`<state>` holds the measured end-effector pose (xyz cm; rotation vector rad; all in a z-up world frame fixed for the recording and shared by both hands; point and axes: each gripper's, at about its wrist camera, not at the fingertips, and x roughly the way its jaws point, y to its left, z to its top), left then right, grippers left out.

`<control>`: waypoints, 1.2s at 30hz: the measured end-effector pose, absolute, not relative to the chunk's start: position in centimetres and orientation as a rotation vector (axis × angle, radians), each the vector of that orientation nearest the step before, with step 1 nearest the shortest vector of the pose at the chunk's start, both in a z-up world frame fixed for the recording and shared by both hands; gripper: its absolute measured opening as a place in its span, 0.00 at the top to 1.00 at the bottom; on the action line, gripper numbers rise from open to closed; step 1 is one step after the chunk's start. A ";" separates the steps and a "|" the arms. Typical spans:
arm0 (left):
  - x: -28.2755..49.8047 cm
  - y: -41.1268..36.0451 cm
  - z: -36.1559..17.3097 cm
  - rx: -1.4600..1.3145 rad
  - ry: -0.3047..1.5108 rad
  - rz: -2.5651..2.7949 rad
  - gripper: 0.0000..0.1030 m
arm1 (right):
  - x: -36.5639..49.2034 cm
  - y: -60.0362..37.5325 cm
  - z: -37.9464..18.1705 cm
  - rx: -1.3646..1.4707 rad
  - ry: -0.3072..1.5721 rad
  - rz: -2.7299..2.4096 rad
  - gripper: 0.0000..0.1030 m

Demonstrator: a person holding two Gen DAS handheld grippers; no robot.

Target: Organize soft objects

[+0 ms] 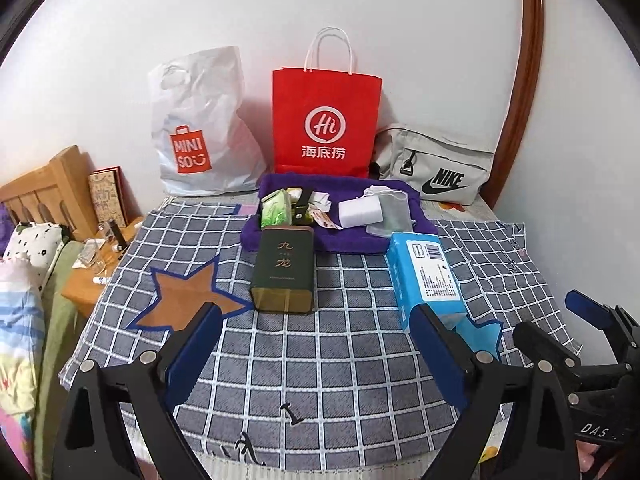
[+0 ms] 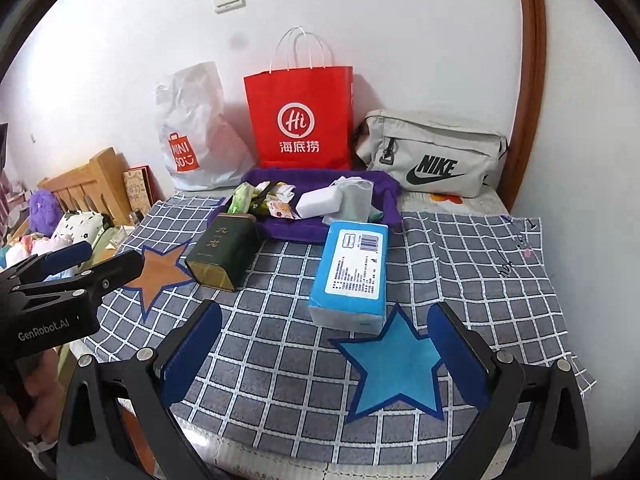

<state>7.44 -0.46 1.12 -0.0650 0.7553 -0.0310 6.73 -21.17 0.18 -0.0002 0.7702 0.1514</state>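
Blue-grey checked cloth (image 2: 460, 256) covers the desk. Blue plastic-wrapped tissue pack (image 2: 350, 276) lies on it just in front of the purple plush tray (image 2: 386, 194), beside the dark green rectangular tin (image 2: 224, 252). Tray holds 1 white foam block (image 2: 318, 202) and small packets. Left hand-held gripper (image 1: 320, 356) and right hand-held gripper (image 2: 324, 354): both spread wide, nothing between the pads, hovering apart from the objects.

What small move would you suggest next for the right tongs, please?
Probably ease the right tongs forward over the blue tissue pack. They stand open and empty, and the soft pack lies on the checked cloth just ahead, outside the purple tray.
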 end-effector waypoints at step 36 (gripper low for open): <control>4.8 -0.9 2.0 -0.052 0.728 -0.017 0.08 | 3.9 -21.6 1.4 0.023 0.739 0.156 0.02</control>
